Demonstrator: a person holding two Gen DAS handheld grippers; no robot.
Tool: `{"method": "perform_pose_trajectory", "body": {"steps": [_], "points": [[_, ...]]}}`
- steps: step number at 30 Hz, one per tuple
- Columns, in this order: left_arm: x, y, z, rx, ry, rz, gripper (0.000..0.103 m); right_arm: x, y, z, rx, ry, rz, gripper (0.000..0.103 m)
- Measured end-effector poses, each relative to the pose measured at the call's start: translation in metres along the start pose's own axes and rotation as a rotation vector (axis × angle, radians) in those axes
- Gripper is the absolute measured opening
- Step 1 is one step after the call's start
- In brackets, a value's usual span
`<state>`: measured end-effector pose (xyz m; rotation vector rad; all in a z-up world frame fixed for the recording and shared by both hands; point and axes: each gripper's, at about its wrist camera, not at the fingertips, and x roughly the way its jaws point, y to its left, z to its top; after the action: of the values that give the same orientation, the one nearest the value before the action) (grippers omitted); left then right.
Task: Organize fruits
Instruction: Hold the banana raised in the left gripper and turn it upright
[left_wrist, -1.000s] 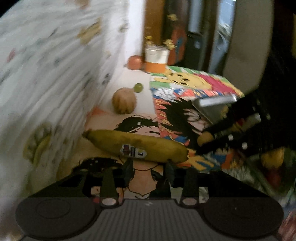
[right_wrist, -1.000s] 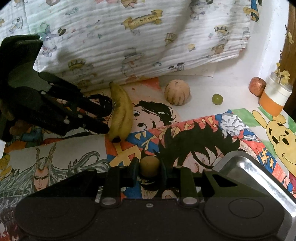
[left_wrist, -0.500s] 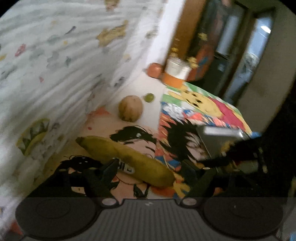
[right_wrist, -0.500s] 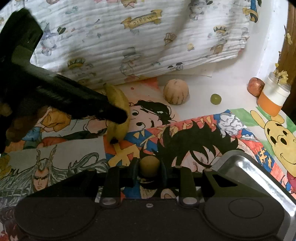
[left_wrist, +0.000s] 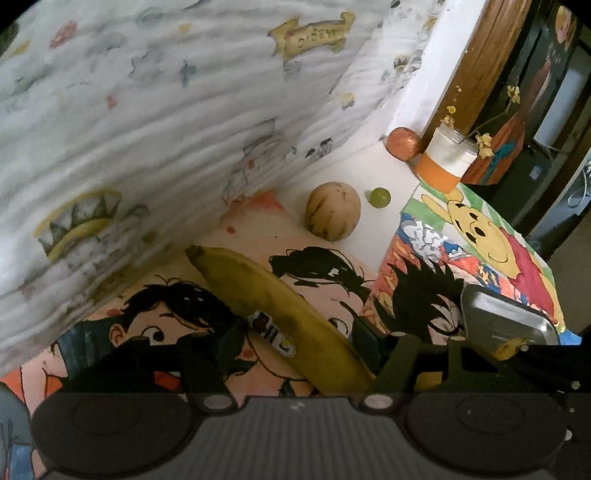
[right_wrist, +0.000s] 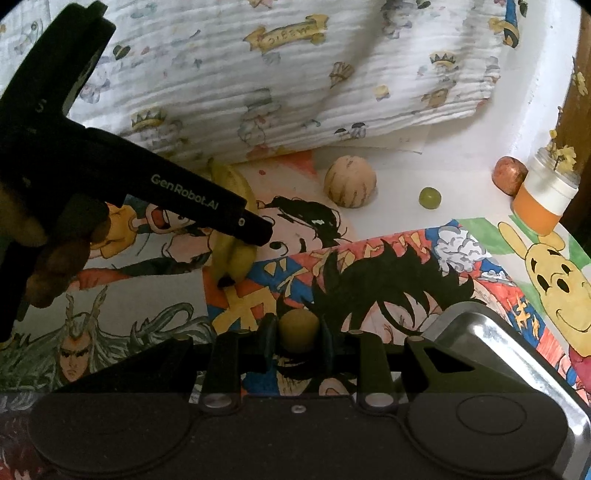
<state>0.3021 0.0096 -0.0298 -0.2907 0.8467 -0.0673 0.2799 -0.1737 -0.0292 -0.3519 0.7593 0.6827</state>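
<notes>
Moved since the earlier frame: your left gripper (left_wrist: 299, 343) rolled about its axis, jaws first spreading, then closing partway round the banana (left_wrist: 280, 314), pads apparently not yet pressing. Banana: flat on the drawings, between the jaws; long axis diagonal, stem far-left, tip near-right. You were best to clamp mid-body, squarely across it. Right gripper (right_wrist: 298, 334): clamped on a small round yellow fruit (right_wrist: 298, 330), beside the metal tray (right_wrist: 491, 332).
</notes>
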Motion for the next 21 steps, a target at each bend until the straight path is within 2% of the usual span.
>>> {"method": "perform_pose_trajectory", "body": {"steps": [11, 16, 21], "points": [[-0.006, 0.004, -0.006, -0.047, -0.002, -0.044, 0.051, 0.0, 0.002, -0.001, -0.012, 0.006, -0.013, 0.028], [-0.008, 0.011, -0.01, -0.085, -0.008, -0.074, 0.048, 0.0, 0.003, -0.001, -0.009, 0.01, -0.017, 0.028], [-0.007, 0.015, -0.007, -0.115, -0.002, -0.085, 0.05, 0.001, 0.005, 0.001, -0.016, 0.013, -0.026, 0.028]]}}
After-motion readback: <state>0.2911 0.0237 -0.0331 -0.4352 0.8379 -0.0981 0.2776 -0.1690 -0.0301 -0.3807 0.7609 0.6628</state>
